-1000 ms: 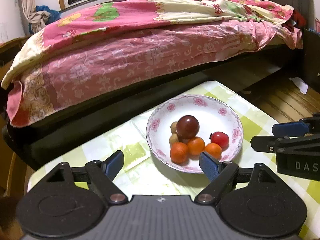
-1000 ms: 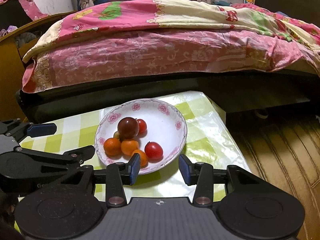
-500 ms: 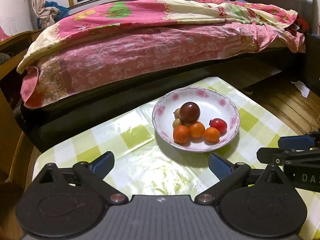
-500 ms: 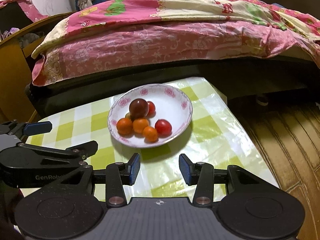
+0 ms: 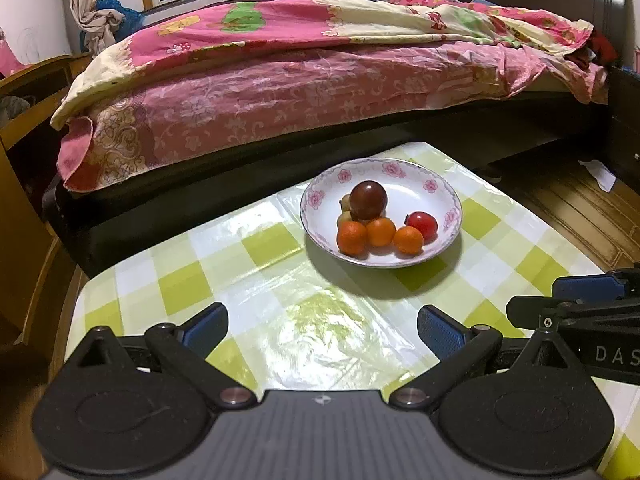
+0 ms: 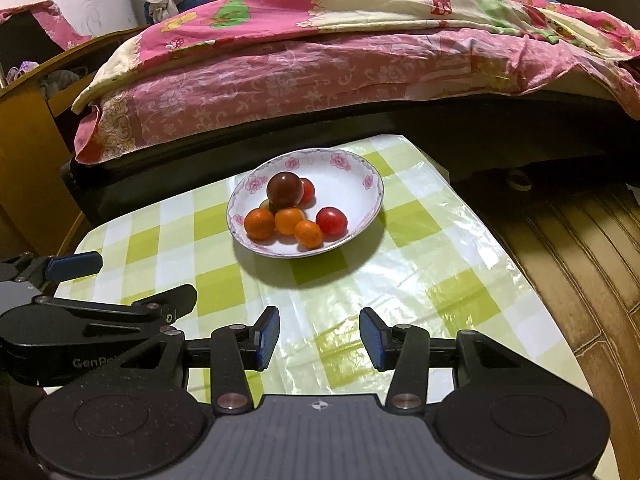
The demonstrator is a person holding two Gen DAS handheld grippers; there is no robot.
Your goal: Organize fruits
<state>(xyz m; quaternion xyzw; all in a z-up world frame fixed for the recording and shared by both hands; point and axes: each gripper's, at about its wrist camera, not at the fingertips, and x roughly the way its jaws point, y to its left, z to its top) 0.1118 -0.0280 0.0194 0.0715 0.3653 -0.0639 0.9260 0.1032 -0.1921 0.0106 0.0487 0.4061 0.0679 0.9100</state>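
Note:
A white bowl with pink flowers [image 5: 400, 168] [image 6: 352, 164] stands on the far part of the green-checked table [image 5: 180, 288]. In it a dark purple plum [image 5: 368, 200] [image 6: 285, 190] tops a pile of three small oranges [image 5: 381, 232], a red tomato [image 5: 422, 226] and small tan fruits [image 5: 344, 219]. A second red fruit [image 6: 307, 191] shows behind the plum. My left gripper [image 5: 320, 316] is open wide over bare cloth, well short of the bowl. My right gripper [image 6: 319, 314] is beside it, its jaws opening narrowly with nothing between them.
A bed with a pink floral quilt [image 5: 320, 80] runs right behind the table's far edge. Wooden floor [image 6: 580, 240] lies off the table's right side and wooden furniture [image 5: 24, 200] stands on the left. Each gripper appears at the edge of the other's view.
Both grippers have drawn back from the bowl, which now looks smaller and farther. The left jaws have spread wider. The fruit has not moved.

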